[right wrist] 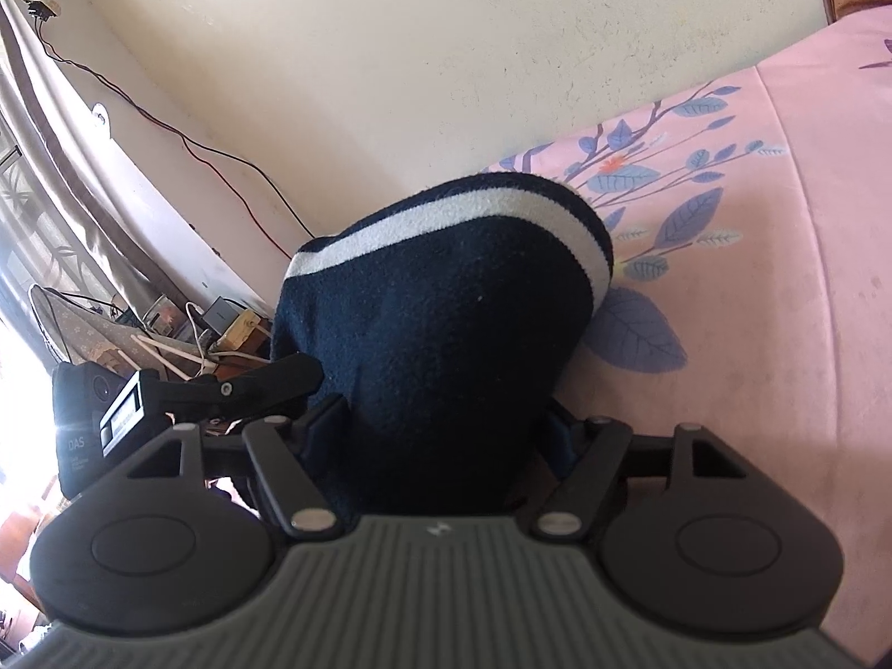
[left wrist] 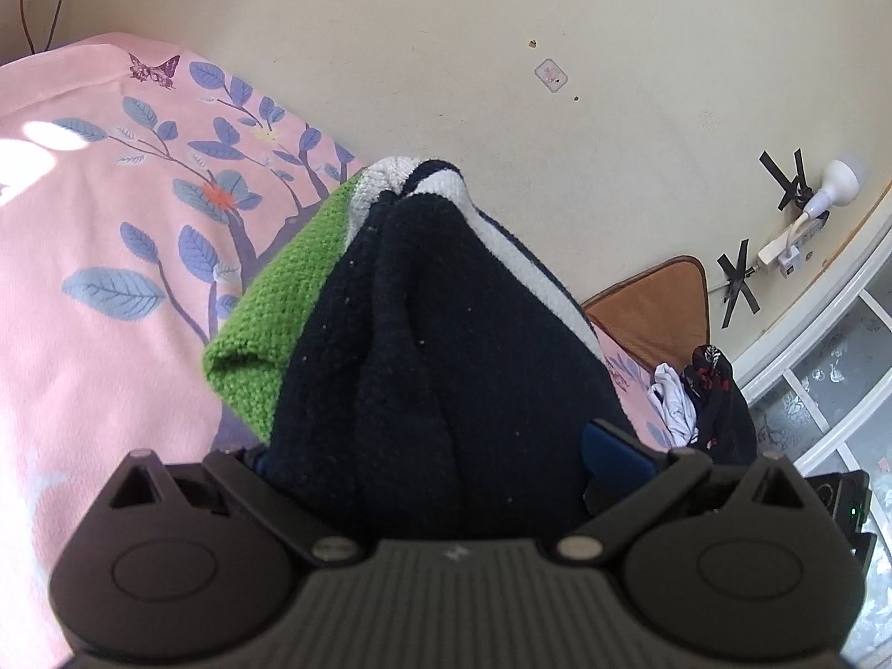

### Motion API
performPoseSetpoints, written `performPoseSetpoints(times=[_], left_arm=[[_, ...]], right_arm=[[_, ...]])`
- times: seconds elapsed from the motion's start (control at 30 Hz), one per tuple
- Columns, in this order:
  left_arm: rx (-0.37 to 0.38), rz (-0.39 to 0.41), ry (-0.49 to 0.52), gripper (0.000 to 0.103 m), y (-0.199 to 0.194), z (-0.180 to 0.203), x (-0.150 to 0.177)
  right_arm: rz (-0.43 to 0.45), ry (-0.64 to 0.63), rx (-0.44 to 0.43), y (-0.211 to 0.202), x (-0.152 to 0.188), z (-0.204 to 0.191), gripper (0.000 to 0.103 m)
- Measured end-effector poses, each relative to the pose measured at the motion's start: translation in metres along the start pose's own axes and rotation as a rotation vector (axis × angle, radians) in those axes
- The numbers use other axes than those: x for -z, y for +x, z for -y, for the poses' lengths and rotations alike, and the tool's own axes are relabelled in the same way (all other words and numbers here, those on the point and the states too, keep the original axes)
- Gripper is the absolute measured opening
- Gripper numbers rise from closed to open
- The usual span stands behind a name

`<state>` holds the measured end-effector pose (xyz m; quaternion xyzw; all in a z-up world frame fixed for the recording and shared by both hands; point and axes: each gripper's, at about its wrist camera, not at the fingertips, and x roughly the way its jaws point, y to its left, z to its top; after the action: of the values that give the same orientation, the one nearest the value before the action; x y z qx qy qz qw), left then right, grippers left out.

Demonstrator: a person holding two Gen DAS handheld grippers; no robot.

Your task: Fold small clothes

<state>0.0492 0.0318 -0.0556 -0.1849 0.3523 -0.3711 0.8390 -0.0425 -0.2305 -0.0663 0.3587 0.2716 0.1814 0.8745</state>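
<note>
We work over a bed with a pink leaf-print sheet (left wrist: 83, 234) against a cream wall (left wrist: 446, 56). The knit garment (left wrist: 435, 334), navy with white and green bands, bunches between both grippers. The left gripper (left wrist: 446, 457) clamps it; whether the right gripper (right wrist: 446, 429) grips it we cannot tell.
</note>
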Motion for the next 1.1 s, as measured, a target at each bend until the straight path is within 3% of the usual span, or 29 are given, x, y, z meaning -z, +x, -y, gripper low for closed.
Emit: performPoseSetpoints(times=[0.27, 0.33, 0.37, 0.47, 0.57, 0.7, 0.8, 0.9, 0.97, 1.0, 1.07, 1.1], left_arm=[[-0.007, -0.020, 0.006, 0.103, 0.003, 0.002, -0.003], [0.009, -0.022, -0.024, 0.102, 0.003, 0.000, -0.005], [0.027, -0.020, -0.047, 0.102, 0.002, -0.003, -0.007], [0.139, 0.050, -0.138, 0.102, -0.018, -0.014, -0.017], [0.179, 0.166, -0.152, 0.103, -0.053, -0.016, -0.041], [0.068, 0.277, -0.072, 0.103, -0.094, -0.012, -0.102], [-0.037, 0.319, -0.030, 0.103, -0.104, -0.024, -0.148], [-0.131, 0.326, -0.102, 0.103, -0.083, -0.061, -0.179], [-0.233, 0.292, -0.209, 0.103, -0.050, -0.099, -0.187], [-0.299, 0.245, -0.277, 0.103, -0.030, -0.119, -0.186], [-0.372, 0.159, -0.385, 0.103, 0.004, -0.152, -0.175], [-0.390, 0.226, -0.318, 0.103, 0.005, -0.145, -0.170]], right_arm=[[-0.020, -0.018, 0.023, 0.005, -0.002, -0.005, 0.072], [-0.031, 0.021, 0.014, 0.011, -0.006, -0.005, 0.055], [-0.032, 0.042, -0.004, 0.012, -0.010, -0.007, 0.051], [-0.037, 0.017, -0.055, 0.014, -0.028, -0.029, 0.044], [-0.038, -0.049, -0.140, 0.025, -0.055, -0.064, 0.042], [-0.040, -0.123, -0.266, 0.065, -0.096, -0.109, 0.042], [-0.030, -0.165, -0.354, 0.115, -0.128, -0.134, 0.042], [-0.046, -0.170, -0.385, 0.172, -0.149, -0.136, 0.043], [-0.075, -0.198, -0.346, 0.218, -0.156, -0.126, 0.047], [-0.096, -0.218, -0.284, 0.241, -0.154, -0.119, 0.053], [-0.154, -0.267, -0.023, 0.283, -0.143, -0.106, 0.058], [-0.185, -0.306, 0.117, 0.296, -0.136, -0.098, 0.060]])
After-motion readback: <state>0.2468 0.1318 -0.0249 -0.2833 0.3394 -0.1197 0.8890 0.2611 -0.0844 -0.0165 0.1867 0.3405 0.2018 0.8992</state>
